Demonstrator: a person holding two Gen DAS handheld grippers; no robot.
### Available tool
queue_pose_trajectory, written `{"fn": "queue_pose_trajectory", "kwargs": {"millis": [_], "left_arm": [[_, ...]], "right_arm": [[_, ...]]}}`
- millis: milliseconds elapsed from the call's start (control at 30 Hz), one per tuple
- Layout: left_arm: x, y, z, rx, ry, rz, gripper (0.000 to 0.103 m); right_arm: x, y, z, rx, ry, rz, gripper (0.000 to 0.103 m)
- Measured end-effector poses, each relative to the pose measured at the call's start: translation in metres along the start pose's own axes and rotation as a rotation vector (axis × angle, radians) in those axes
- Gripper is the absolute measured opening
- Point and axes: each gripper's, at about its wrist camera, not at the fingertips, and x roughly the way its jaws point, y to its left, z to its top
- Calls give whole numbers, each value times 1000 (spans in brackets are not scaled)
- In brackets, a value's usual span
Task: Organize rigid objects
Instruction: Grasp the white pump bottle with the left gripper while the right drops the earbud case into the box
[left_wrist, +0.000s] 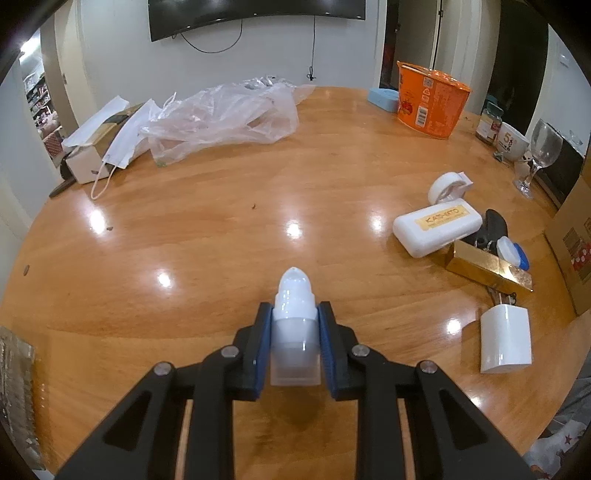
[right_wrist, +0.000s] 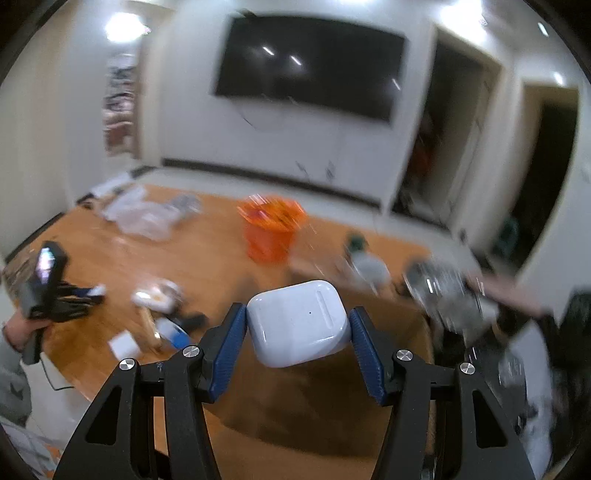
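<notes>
- Grip first: the left gripper (left_wrist: 294, 332) is clamped on a small white bottle (left_wrist: 294, 325), its blue pads pressed against both sides, held low over the wooden table (left_wrist: 221, 221).
- Right of that bottle, on the table: a white cylinder (left_wrist: 505, 339), then a gold box (left_wrist: 487, 267), then a white rectangular case (left_wrist: 437, 226).
- Farther back than the case stands an orange cup (left_wrist: 430, 103).
- The right gripper (right_wrist: 297, 325) squeezes a white earbud case (right_wrist: 297, 323), raised above the table; its view is blurred.
</notes>
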Motion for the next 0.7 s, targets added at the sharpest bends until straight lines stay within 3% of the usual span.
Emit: {"fn": "queue_pose_trajectory", "kwargs": {"millis": [200,300,367,433,500,567,700], "left_arm": [[-32,-16,19,30,-66,-27,22],[-66,-34,40,78,-130,-73,22],[-95,-51,60,134,-185,-116,22],[-125,-71,81,203,-243,-169,22],[-154,-96,102,280,-283,-241,22],[-176,-125,120,367,-292,-334,22],[-195,-190,144,518,-225,-508,22]], "right_arm": [[27,-7,-15,5,121,-9,56],[14,-4,-17,-14,42,23,74],[-2,6,-16,-44,-29,74,74],[-21,27,-12,-94,-131,189,74],[-28,50,-10,-130,-164,347,74],[-28,81,-13,-179,-156,509,74],[3,134,-28,-210,-41,679,74]]}}
